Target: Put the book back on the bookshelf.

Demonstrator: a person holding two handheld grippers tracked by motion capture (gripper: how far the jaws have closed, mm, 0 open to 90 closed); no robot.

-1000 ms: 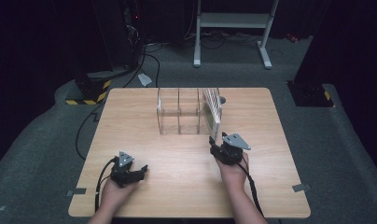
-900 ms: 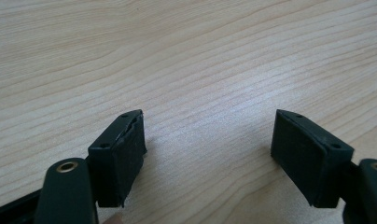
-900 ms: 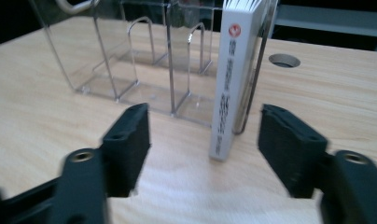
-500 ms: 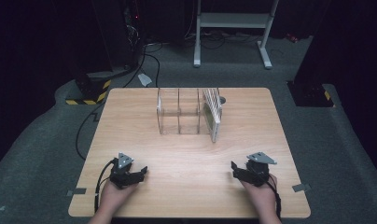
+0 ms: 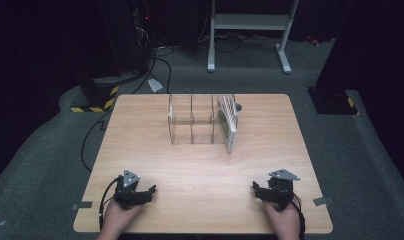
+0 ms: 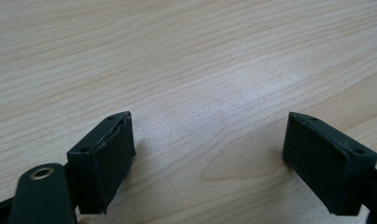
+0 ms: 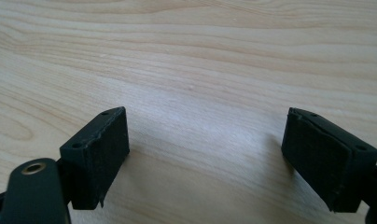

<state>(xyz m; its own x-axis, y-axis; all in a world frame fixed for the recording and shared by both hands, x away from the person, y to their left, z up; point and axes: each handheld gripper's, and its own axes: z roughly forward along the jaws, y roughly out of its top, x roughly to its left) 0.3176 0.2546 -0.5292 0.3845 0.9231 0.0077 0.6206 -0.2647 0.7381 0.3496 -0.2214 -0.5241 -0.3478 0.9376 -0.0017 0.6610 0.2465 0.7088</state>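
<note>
My left gripper (image 5: 148, 192) rests low over the near left part of the wooden table (image 5: 200, 165). Its jaws have just been opening and stand wide apart in the left gripper view (image 6: 210, 149), with bare wood between them. My right gripper (image 5: 257, 190) sits by the near right corner, fingers pointing left. Its jaws have also just been opening, and nothing lies between them in the right gripper view (image 7: 205, 149). A clear divider rack (image 5: 192, 122) stands at the far middle, with several flat panels (image 5: 228, 119) upright in its right end.
A small dark object (image 5: 238, 107) lies on the table just behind the rack. Cables run across the grey floor at the far left. A white stand (image 5: 250, 30) is beyond the table. Bare wood stretches between the grippers and the rack.
The right gripper has drawn back from the rack's right end to the near right corner of the table. The left gripper has stayed where it was.
</note>
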